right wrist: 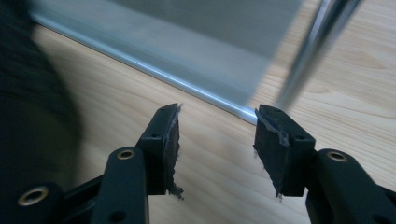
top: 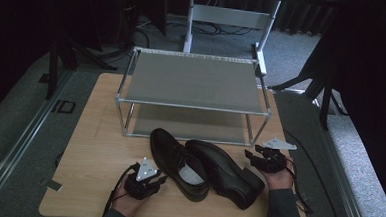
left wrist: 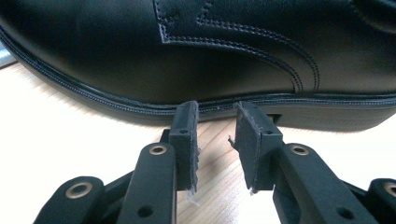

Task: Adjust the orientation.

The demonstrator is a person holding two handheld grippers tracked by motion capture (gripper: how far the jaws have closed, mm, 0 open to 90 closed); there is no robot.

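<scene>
At the left of the wooden table (top: 94, 133), the left gripper (top: 149, 182) sits in the person's left hand (top: 126, 205), just beside the left shoe (top: 178, 163). In the left gripper view, its jaws stand apart with nothing between them, their tips close to the shoe's sole edge, whether touching I cannot tell. The right shoe (top: 225, 173) lies alongside the left shoe, both pointing toward the two-shelf metal rack (top: 192, 81) behind them. At the right, the right gripper (top: 258, 157) is held in the right hand (top: 279, 179) near the right shoe's side. The right gripper view shows its jaws open and empty over bare wood, facing the rack's lower shelf (right wrist: 187, 51) and a rack leg (right wrist: 313, 51).
</scene>
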